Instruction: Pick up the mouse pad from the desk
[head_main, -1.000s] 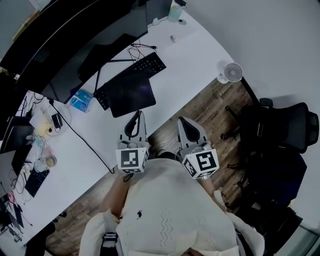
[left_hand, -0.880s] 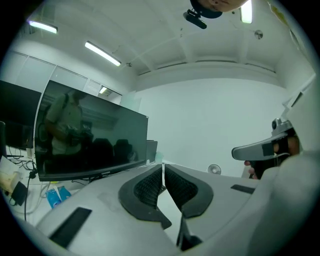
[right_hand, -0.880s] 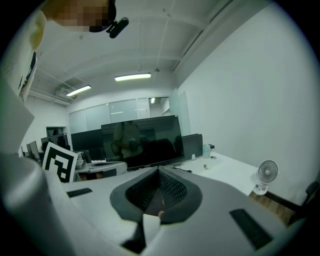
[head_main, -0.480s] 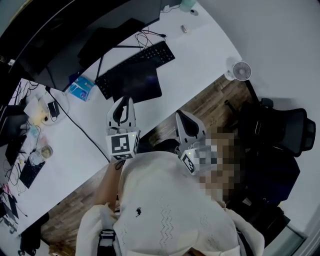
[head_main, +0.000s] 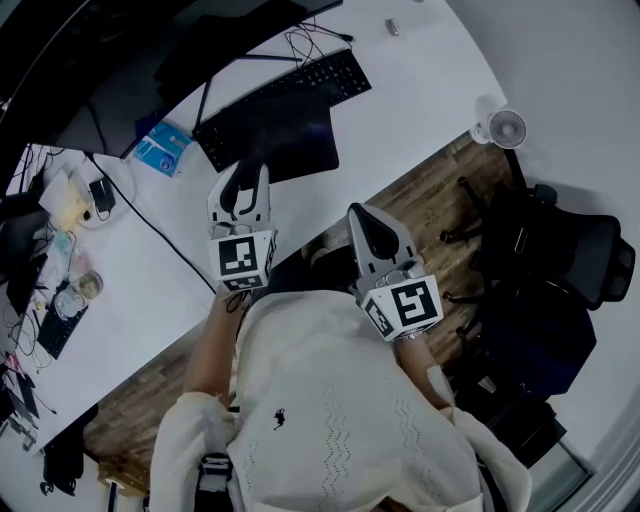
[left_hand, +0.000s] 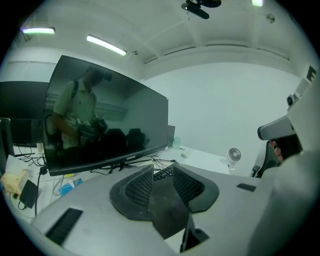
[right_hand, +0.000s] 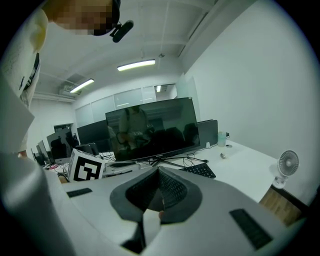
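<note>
Left gripper's (head_main: 243, 182) fingers, just now spreading and empty, hover by the mouse pad's (head_main: 290, 148) near edge; right gripper's (head_main: 361, 214) fingers sit pressed together

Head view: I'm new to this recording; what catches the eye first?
Two grippers with marker cubes sit low centre: the left gripper, jaws just opening with nothing between them, points at the dark mouse pad on the white desk; the right gripper is shut at the desk edge. A big curved monitor fills the upper left.
</note>
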